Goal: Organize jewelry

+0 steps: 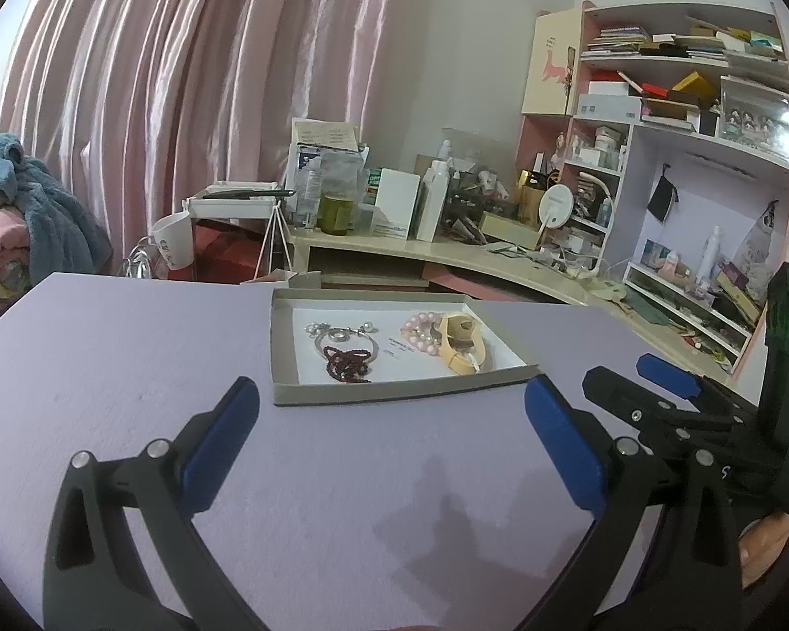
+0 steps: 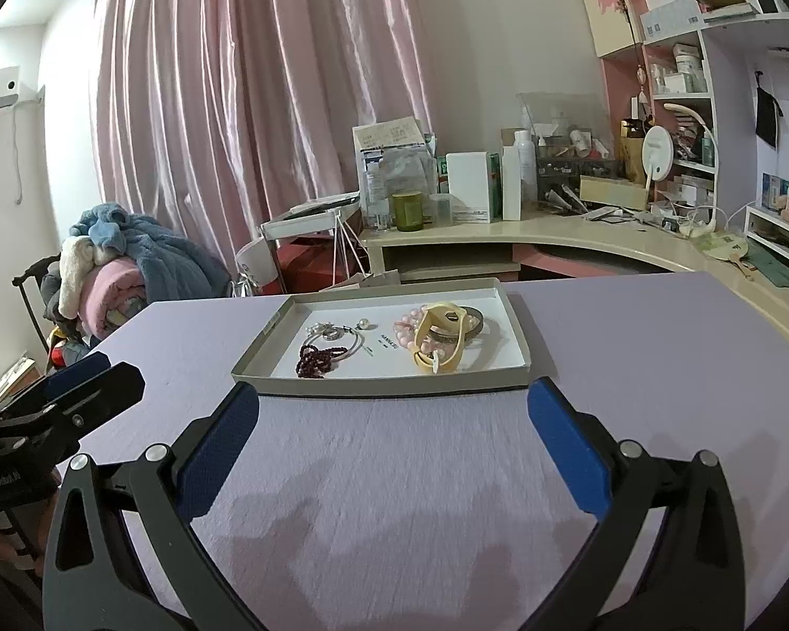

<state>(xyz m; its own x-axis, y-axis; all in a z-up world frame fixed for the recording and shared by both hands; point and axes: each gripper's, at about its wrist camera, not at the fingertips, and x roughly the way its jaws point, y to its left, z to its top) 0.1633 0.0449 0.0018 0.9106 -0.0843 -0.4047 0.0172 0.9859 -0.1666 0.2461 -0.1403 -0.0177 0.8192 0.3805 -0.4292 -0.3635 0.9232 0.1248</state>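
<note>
While nothing is gripped, the jewelry is seen heaped in a shallow tray [image 2: 521, 339] at the tabletop's [image 2: 394, 473] far edge.

Dark red beads [image 2: 315, 360], a silver bangle [image 2: 350, 343] and pink pearls [image 2: 407, 330] lie tangled, apparently unsorted. Left gripper [image 1: 392, 415] and right gripper [image 2: 393, 415] are held wide open, empty. Printed tray lettering cannot be read.

Left gripper [image 1: 389, 420] spread wide, right gripper [image 2: 394, 431] likewise

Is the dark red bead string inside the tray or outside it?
Inside. The bead string lies on the tray's white floor, within its walls, at the left end.
</note>
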